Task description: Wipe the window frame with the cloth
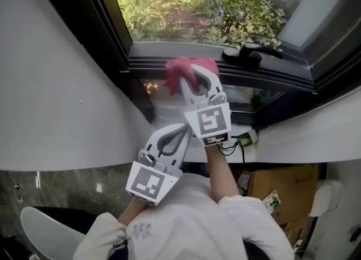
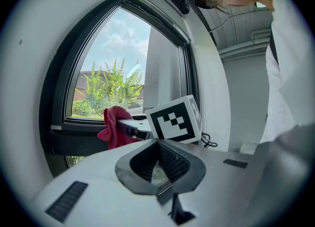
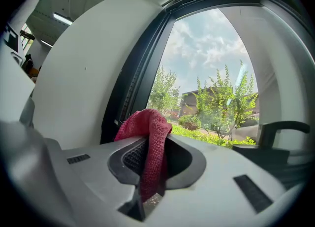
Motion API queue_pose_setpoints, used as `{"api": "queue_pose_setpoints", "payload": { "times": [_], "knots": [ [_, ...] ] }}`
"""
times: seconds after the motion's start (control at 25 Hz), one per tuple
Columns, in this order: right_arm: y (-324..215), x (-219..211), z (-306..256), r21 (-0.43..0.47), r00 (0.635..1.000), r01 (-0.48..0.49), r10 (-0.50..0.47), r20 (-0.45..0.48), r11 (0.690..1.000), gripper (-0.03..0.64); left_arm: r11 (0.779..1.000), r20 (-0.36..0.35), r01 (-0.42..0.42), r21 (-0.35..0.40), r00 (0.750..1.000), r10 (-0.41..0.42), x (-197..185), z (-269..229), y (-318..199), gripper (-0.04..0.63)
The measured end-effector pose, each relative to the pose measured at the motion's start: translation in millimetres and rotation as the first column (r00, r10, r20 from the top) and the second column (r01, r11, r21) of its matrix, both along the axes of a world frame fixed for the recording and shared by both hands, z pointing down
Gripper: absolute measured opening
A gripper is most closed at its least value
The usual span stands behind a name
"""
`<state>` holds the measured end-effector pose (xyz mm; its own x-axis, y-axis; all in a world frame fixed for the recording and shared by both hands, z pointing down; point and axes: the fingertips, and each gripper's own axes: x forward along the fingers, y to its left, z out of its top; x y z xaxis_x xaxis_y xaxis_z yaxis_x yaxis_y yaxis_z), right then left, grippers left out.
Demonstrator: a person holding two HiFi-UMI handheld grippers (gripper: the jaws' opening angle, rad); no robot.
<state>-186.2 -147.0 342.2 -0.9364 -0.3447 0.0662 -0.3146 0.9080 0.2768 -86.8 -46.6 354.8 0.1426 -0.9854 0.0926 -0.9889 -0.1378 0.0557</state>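
Right gripper view shows the right gripper (image 3: 150,158) with its jaws closed on the red cloth (image 3: 149,140), which hangs between the ribbed pads and bunches up past their tips. In the head view that bunch lies on the lower rail of the dark window frame (image 1: 271,73) at upper centre, left of the black handle (image 1: 248,54). Lower in the head view and apart from the frame, the left gripper (image 2: 159,158) has its jaws together with nothing between them.
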Motion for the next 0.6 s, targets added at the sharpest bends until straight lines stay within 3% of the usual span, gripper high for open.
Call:
{"api": "queue_pose_setpoints", "payload": {
  "times": [0.6],
  "knots": [
    [-17,26,0,-0.020,0.999,-0.047,0.048,0.017,0.999,0.067,0.999,-0.009,-0.051,0.000,0.999,0.051,20,-1,-12,0.008]
  ]
}}
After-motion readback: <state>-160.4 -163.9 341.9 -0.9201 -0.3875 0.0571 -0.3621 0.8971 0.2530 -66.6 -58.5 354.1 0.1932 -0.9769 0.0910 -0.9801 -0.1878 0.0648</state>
